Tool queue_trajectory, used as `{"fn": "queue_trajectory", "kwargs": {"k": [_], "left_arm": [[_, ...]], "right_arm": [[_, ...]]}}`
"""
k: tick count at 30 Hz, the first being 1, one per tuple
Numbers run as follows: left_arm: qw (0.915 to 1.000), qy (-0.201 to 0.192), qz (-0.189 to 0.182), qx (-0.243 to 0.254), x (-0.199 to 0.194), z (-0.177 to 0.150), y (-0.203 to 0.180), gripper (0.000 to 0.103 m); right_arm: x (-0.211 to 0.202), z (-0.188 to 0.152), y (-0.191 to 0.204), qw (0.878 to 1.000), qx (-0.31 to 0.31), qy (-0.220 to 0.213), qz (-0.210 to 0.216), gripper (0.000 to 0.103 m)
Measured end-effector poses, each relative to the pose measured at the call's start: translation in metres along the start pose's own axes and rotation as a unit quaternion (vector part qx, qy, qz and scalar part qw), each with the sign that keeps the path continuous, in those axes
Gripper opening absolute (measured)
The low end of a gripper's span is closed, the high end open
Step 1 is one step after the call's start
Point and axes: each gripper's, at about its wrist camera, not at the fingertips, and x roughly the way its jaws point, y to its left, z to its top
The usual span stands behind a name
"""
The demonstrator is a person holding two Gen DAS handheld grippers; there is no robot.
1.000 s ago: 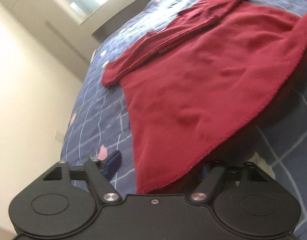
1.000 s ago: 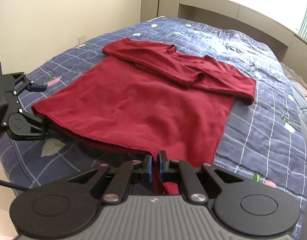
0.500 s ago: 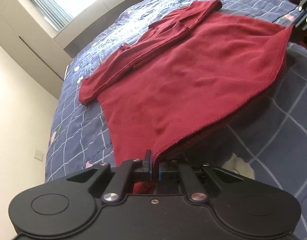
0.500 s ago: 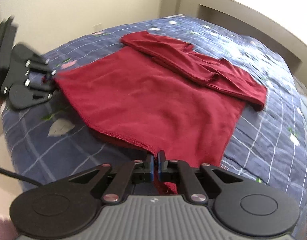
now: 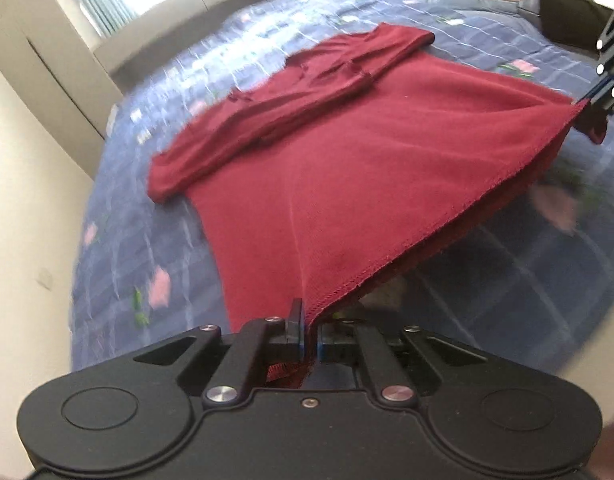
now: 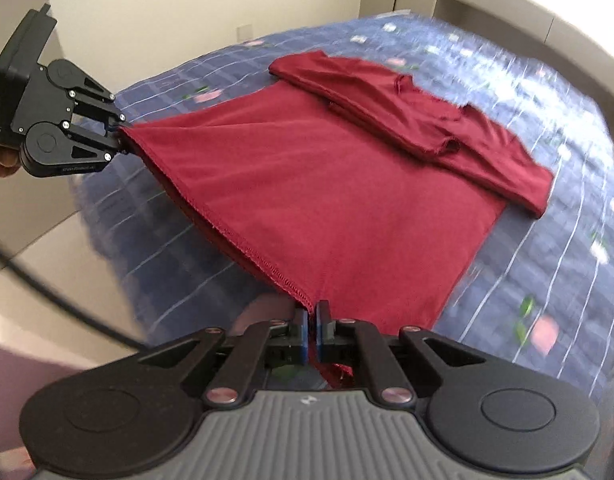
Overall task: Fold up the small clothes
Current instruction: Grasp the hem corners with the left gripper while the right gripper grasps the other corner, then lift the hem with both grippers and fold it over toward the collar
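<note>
Both claws are clamped on the hem corners of the red long-sleeved shirt (image 6: 331,184): left claw (image 5: 310,334) one corner, right claw (image 6: 312,330) the other, hem lifted off the bed (image 6: 547,272). The collar and folded-in sleeves lie flat straight ahead of both claws, so the fold likely runs hem toward collar.

Dark red shirt (image 6: 327,184), plain, with matching stitched hem, is seen ahead of the black right gripper (image 6: 311,332). Beneath it, navy bedspread (image 6: 547,248) is crossed by white grid lines, scattered with pink-and-green flowers.
</note>
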Motion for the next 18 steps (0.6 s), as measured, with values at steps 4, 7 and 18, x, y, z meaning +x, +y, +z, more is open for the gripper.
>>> {"fn": "queue_trajectory", "kwargs": {"k": [4,7,18], "left_arm": [[0.9984,0.040,-0.033,-0.021,-0.030,-0.016,-0.012,0.005],[0.9957,0.055,-0.042,-0.061,-0.044,-0.021,-0.009,0.005],[0.9949,0.019,-0.001,-0.099,-0.038,0.042,0.040,0.006]], "right_arm": [[-0.021,-0.016,0.008,0.999,0.037,0.020,0.030,0.004],[-0.029,-0.016,0.005,0.998,0.061,0.010,0.028,0.004],[-0.022,0.042,-0.038,0.991,0.072,-0.088,-0.065,0.004]]}}
